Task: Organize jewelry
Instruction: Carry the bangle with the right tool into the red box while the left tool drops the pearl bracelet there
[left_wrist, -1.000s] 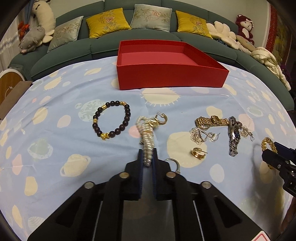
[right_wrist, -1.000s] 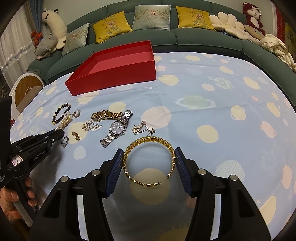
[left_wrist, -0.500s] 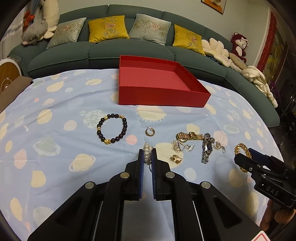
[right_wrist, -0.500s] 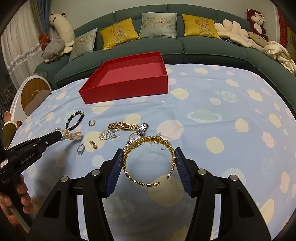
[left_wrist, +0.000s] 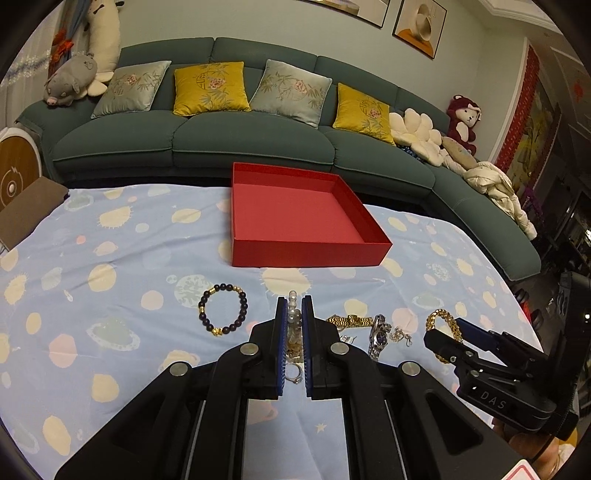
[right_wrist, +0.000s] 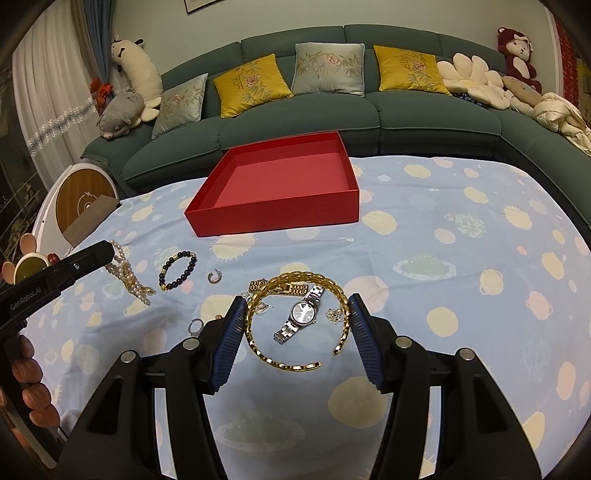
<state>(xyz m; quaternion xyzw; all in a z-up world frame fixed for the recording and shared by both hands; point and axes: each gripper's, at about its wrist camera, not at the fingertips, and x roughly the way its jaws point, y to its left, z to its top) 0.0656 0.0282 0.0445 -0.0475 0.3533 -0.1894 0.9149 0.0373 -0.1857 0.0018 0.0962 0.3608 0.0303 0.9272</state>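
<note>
My left gripper (left_wrist: 294, 308) is shut on a pearl necklace (left_wrist: 293, 314) and holds it above the cloth; the strand hangs from it in the right wrist view (right_wrist: 127, 275). My right gripper (right_wrist: 297, 321) is shut on a gold chain bracelet (right_wrist: 295, 284), held in the air between its pads; it also shows in the left wrist view (left_wrist: 443, 325). An empty red box (left_wrist: 295, 218) sits at the table's far side. On the cloth lie a dark bead bracelet (left_wrist: 223, 312), a silver watch (right_wrist: 301, 314), a gold watch band (left_wrist: 349, 320), a hoop earring (right_wrist: 214, 276) and a ring (right_wrist: 195, 326).
The table carries a light blue cloth with planet prints (left_wrist: 110, 277). A green sofa (left_wrist: 240, 140) with cushions and soft toys curves behind it. A person's hand (right_wrist: 31, 380) holds the left gripper at the left edge.
Both grippers have risen from the cloth with their jewelry. The pearl necklace and the gold bracelet now hang in the air, and the red box shows lower in both views.
</note>
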